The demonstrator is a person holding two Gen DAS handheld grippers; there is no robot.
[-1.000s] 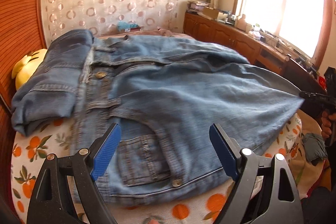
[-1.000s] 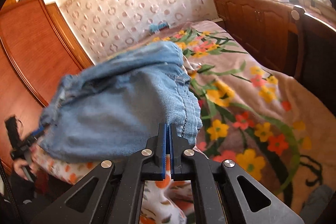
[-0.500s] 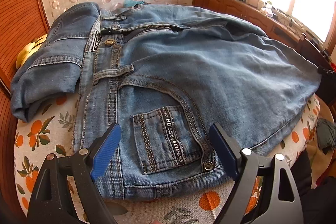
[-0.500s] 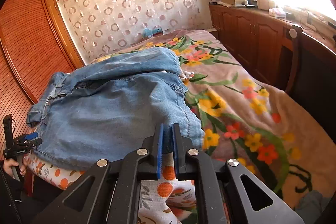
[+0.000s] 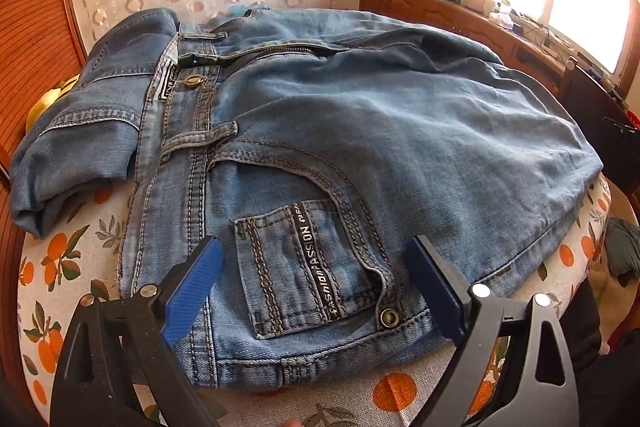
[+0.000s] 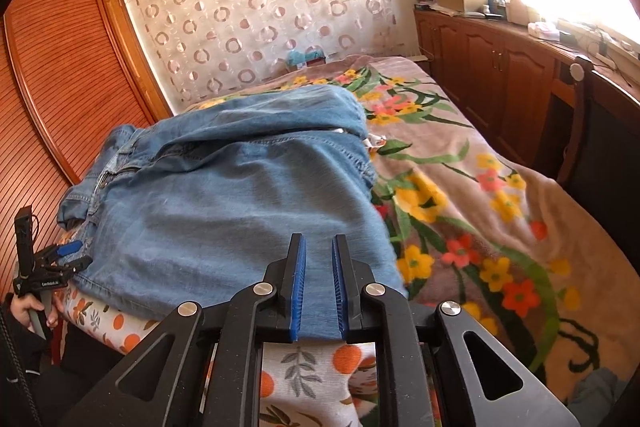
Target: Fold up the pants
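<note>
Pants (image 5: 360,147), blue denim, lie folded over on the orange-print sheet (image 5: 80,247) at the near end of the bed (image 6: 500,227), waistband toward the wardrobe side. Left gripper (image 5: 316,263) hangs over the front pocket (image 5: 304,267), jaws spread wide and just opened further, blue pads either side of the pocket, nothing pinched. Right gripper (image 6: 319,287) sits at the folded edge nearest it, jaws just parting to a narrow gap; denim shows through that gap, but the pads do not appear to press it. Handling call: heavy, limp cloth with stiff seams, not slippery, nothing fragile. Best holds look like the thick waistband and the hemmed edges, where layers stack and will not slide apart.
</note>
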